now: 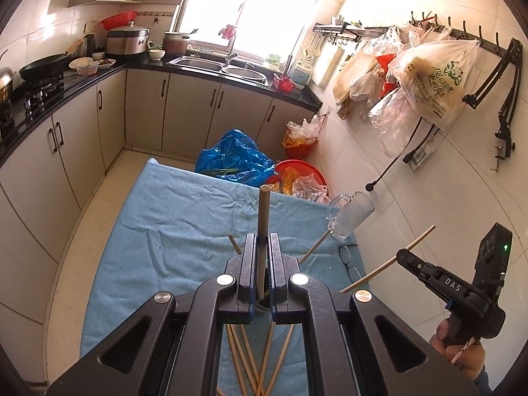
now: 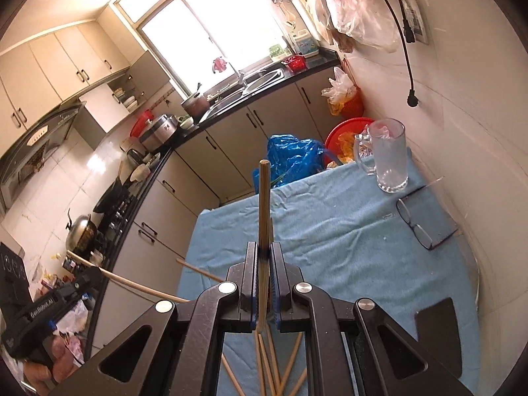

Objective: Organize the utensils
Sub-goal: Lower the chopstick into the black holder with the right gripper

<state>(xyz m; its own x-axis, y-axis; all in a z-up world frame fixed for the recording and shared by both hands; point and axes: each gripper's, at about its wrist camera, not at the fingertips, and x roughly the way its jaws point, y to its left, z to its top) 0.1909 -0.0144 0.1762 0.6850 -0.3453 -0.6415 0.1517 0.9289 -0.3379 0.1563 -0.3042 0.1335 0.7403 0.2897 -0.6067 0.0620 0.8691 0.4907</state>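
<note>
The left tongs [image 1: 263, 247] are clenched on one thin wooden chopstick [image 1: 263, 217], which stands out past the fingertips and points toward the far edge of the desk covered with a light blue cloth [image 1: 171, 217]. The right tongs [image 2: 263, 254] grip a second wooden chopstick [image 2: 264, 204] in the same way, raised above the cloth. The remaining loose wooden chopsticks [image 2: 270, 363] lie crossed in a heap on the near part of the cloth, under both tongs. At the far right corner of the desk stands a clear glass mug with a handle [image 2: 389, 158], upright and empty, and just near of it a pair of dark-framed eyeglasses [image 2: 419, 224] rests on the cloth.
</note>
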